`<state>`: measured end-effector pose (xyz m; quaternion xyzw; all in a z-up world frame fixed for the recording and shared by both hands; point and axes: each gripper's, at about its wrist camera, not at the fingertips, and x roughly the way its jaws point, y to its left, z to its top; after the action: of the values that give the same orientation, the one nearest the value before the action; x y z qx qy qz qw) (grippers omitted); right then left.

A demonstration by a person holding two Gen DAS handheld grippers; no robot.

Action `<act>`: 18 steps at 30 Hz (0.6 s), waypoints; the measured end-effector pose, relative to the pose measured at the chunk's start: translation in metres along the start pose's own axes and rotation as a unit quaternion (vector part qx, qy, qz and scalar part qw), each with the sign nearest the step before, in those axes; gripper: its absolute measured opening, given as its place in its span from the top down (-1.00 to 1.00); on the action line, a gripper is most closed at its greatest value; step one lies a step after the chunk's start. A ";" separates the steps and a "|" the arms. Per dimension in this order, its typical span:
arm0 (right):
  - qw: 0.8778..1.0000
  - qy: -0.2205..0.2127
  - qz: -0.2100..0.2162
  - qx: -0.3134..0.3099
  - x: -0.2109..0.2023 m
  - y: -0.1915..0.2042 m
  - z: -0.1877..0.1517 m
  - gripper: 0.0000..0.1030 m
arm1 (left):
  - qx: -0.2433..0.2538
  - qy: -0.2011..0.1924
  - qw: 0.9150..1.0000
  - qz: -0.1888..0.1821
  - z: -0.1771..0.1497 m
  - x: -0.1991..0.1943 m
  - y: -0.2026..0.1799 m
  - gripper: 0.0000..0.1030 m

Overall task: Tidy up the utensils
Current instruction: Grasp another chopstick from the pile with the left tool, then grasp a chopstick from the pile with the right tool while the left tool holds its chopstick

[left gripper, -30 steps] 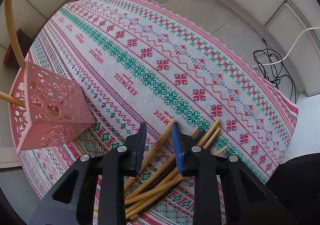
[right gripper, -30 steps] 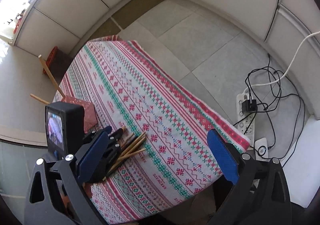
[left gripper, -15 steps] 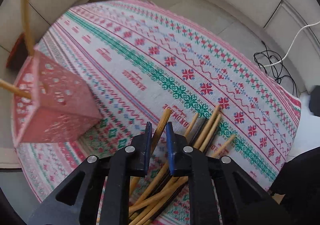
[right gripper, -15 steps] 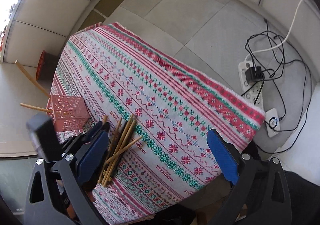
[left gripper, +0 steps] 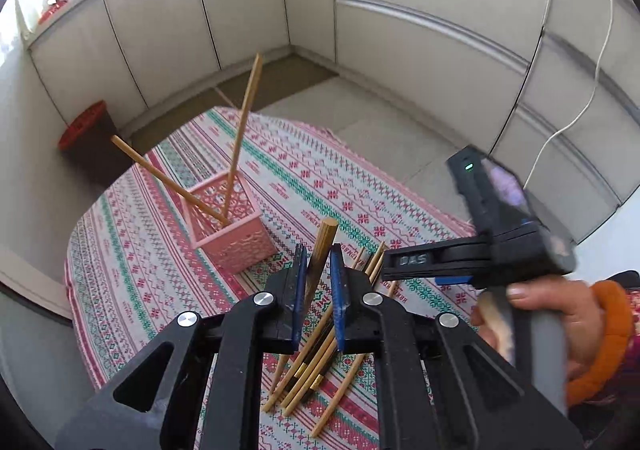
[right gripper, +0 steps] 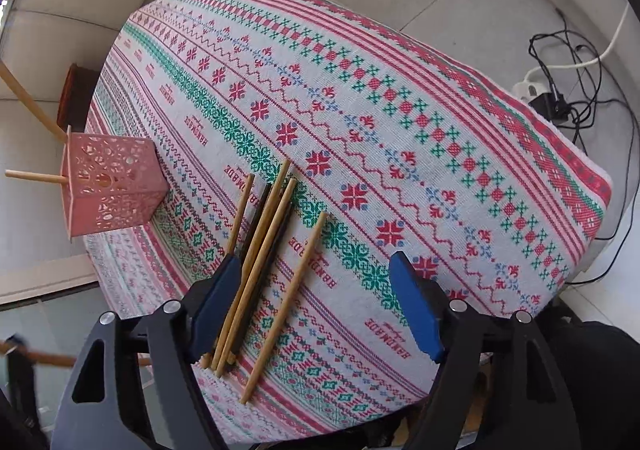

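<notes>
The left gripper (left gripper: 318,274) is hiding the lower part of its chopstick (left gripper: 322,246). The right gripper's (right gripper: 316,302) left finger is covering parts of the chopsticks (right gripper: 260,250). A blurred hand (left gripper: 560,314) is running off the picture's right edge.

Both tools are built alike: black plastic frames with triangular cut-outs in the arms and round silver screw heads at the pivots. The left gripper (left gripper: 318,262) carries two flat blue pads (left gripper: 299,290) on the inner faces of its fingers. The right gripper (right gripper: 316,310) has the same blue pads (right gripper: 416,314), longer-looking and slightly rounded at the tips. Seen from the left wrist camera, the right tool's black bar bears pale embossed lettering, and a dark boxy unit on top shows a small green light and a glossy screen. The person's right hand (left gripper: 556,314) comes out of an orange knitted cuff (left gripper: 608,338), with a patterned reddish sleeve behind it.
</notes>
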<state>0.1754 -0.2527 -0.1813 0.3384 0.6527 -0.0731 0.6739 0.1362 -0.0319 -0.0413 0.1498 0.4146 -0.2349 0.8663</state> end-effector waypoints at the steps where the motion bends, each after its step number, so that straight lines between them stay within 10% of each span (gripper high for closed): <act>1: 1.000 0.000 -0.005 -0.001 0.002 0.002 -0.002 -0.36 | 0.002 -0.007 1.000 -0.001 0.001 -0.006 0.000 0.80; 18: 0.997 -0.030 -0.068 -0.024 0.026 0.018 -0.019 0.85 | -0.001 -0.049 0.999 -0.020 0.004 -0.037 0.006 0.84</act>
<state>0.1732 -0.2196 -0.1972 0.2743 0.6556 -0.1133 0.6943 0.1218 -0.0187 -0.0091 0.1291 0.3749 -0.2594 0.8806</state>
